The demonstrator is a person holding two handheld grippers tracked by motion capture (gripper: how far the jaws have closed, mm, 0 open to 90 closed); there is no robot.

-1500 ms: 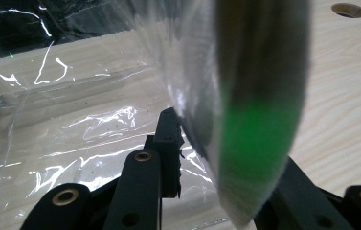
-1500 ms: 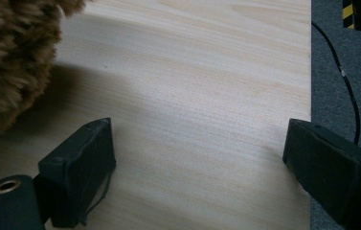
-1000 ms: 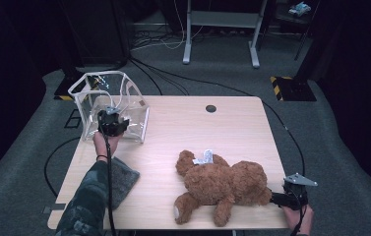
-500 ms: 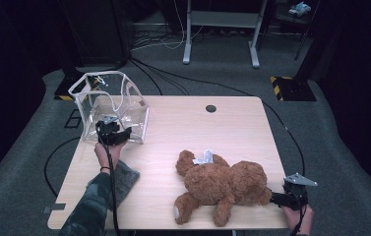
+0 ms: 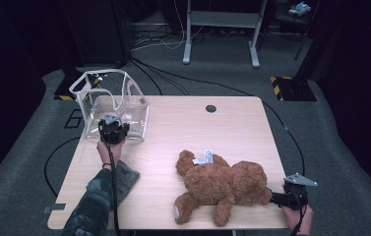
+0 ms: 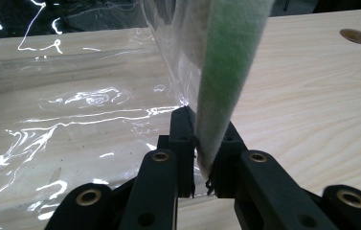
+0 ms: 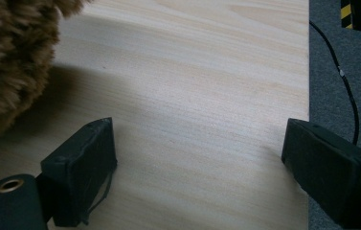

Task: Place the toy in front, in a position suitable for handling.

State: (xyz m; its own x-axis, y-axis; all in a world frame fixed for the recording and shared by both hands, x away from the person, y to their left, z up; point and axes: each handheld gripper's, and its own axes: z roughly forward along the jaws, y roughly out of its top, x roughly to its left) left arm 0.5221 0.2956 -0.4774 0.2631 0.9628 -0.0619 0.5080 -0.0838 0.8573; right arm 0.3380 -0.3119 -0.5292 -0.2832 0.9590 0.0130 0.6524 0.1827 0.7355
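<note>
I see the pale wooden table [image 5: 183, 123], smooth and straight-grained. On it the brown plush bear [image 5: 222, 184] lies shaggy and limp toward my right near edge. At the far left corner stands the clear plastic bag [image 5: 114, 105], stiff, glossy and box-shaped, with a felt-like green strip [image 6: 226, 72] along its edge. My left gripper [image 5: 113, 132] has just been closing; its jaws now pinch that strip and the film beside it, so I judge the bag is secured for opening or pulling. My right gripper [image 5: 277, 198] rests just beside the bear's rear, jaws spread wide over bare wood, holding nothing
</note>
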